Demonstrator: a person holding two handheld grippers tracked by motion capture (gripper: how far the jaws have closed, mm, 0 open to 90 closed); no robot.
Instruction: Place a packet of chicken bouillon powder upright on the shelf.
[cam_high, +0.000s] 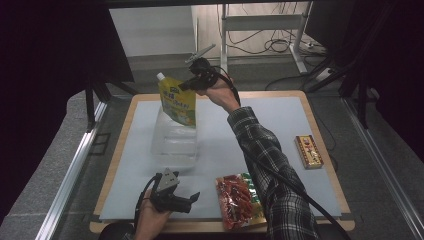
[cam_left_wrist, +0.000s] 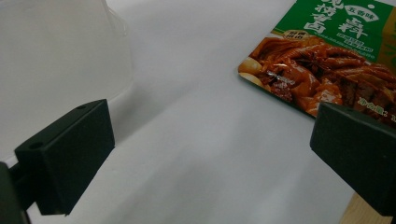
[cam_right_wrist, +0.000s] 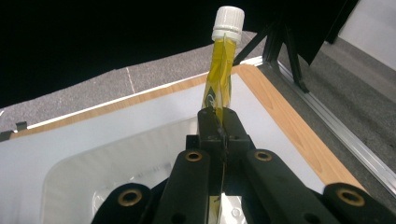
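A yellow spouted pouch (cam_high: 177, 101) with a white cap hangs above a clear plastic tub (cam_high: 173, 139) on the table's white mat. My right gripper (cam_high: 186, 84) is shut on the pouch's upper edge, and in the right gripper view the pouch (cam_right_wrist: 218, 74) rises edge-on between the pressed jaws with the tub (cam_right_wrist: 93, 172) below. My left gripper (cam_high: 194, 197) rests near the front edge with its jaws wide apart and nothing between them. In the left gripper view, its fingers (cam_left_wrist: 65, 158) frame bare mat, the tub (cam_left_wrist: 56, 60) at left and a red and green food packet (cam_left_wrist: 327, 70) at right.
The red and green packet (cam_high: 239, 199) lies at the table's front, right of my left gripper. A small red and gold box (cam_high: 308, 151) lies near the right edge. The wooden table rim (cam_high: 325, 145) borders the white mat. Dark curtains, stands and cables surround the table.
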